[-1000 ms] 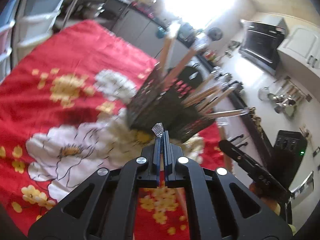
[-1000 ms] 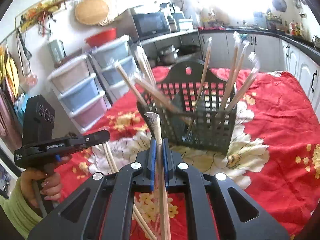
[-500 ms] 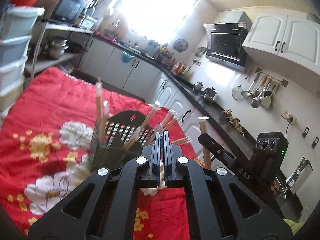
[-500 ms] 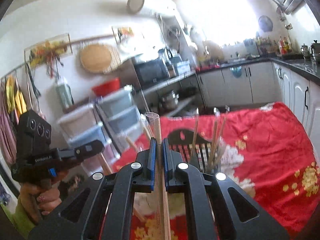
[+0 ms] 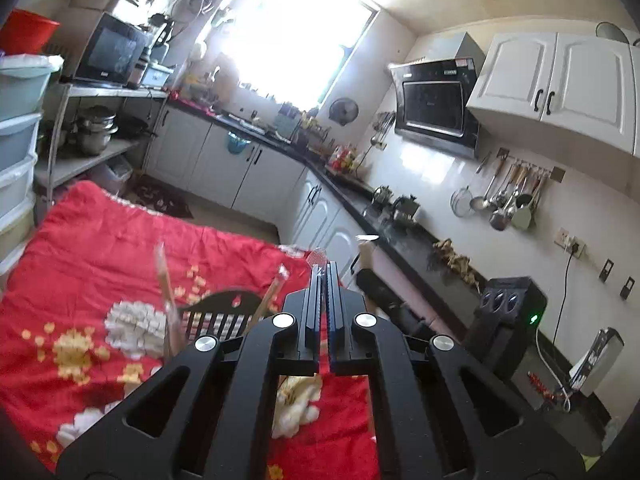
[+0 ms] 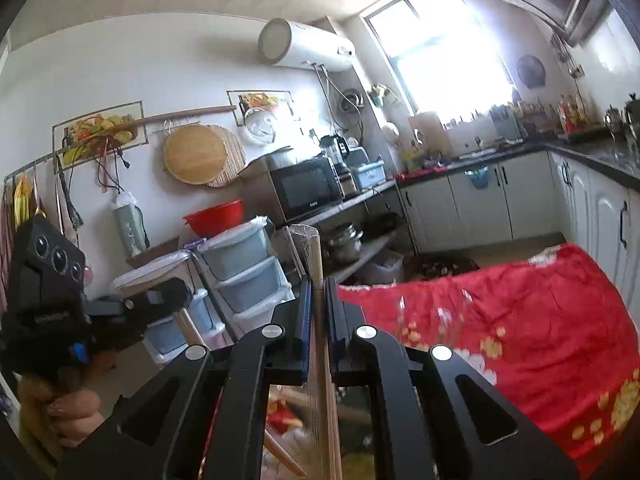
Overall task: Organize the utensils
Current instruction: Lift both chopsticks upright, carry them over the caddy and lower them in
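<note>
Right gripper, lower centre of its own view, is clamping a wrapped pair of chopsticks; the sticks are running lengthwise between the closed jaws, plastic-sleeved tip poking up past the fingertips, shaft trailing down to the bottom edge of the frame. Left gripper, lower centre of its view, is also clenched, a sliver of clear wrapper showing at the fingertips; what it is pinching beyond that I cannot tell. Both are pointing out over the room rather than down. The black utensil basket is sitting below and left of the left gripper's tips, just beyond them on the red floral cloth, with chopsticks already standing in it. Judgement: the basket lies beneath both tools, so the held sticks need tipping downward before lowering in; which hand is nearer is unclear.
</note>
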`<action>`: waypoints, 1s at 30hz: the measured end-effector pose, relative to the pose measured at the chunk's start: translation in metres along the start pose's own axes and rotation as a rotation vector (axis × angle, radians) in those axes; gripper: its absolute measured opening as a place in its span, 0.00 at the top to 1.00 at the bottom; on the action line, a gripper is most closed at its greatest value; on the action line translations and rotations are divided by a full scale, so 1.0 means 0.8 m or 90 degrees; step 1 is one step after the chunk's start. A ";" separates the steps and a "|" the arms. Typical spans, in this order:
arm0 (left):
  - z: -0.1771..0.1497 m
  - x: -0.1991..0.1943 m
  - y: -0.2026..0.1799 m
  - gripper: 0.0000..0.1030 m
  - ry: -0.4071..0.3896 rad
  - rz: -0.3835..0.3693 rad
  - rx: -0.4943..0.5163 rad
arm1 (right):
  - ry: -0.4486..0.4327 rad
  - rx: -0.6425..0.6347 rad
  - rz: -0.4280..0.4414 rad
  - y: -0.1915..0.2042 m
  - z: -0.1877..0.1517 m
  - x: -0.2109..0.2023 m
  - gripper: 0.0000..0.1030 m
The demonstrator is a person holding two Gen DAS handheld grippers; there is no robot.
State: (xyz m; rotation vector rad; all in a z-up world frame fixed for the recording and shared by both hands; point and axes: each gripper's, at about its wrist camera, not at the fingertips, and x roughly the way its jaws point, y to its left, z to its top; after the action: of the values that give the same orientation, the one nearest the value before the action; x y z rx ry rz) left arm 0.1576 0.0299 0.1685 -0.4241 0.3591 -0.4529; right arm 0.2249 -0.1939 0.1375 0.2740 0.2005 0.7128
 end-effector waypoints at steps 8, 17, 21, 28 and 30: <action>0.042 0.010 -0.008 1.00 -0.038 -0.002 0.009 | -0.046 -0.017 -0.038 -0.010 0.014 0.048 0.93; 0.065 0.038 0.002 1.00 -0.060 0.021 0.007 | -0.112 -0.034 -0.080 -0.025 0.021 0.085 0.93; 0.064 0.055 0.010 1.00 -0.055 0.033 0.006 | -0.135 -0.039 -0.100 -0.034 0.019 0.098 0.93; 0.050 0.077 0.016 1.00 -0.044 0.053 0.031 | -0.153 -0.030 -0.137 -0.052 0.006 0.118 0.93; 0.047 0.082 0.020 1.00 -0.040 0.057 0.032 | -0.154 -0.033 -0.141 -0.054 0.002 0.121 0.93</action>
State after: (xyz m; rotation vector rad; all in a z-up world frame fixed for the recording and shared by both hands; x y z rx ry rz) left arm 0.2341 0.0228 0.1776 -0.3713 0.3044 -0.3604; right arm 0.3235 -0.1604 0.1169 0.2813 -0.0176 0.4596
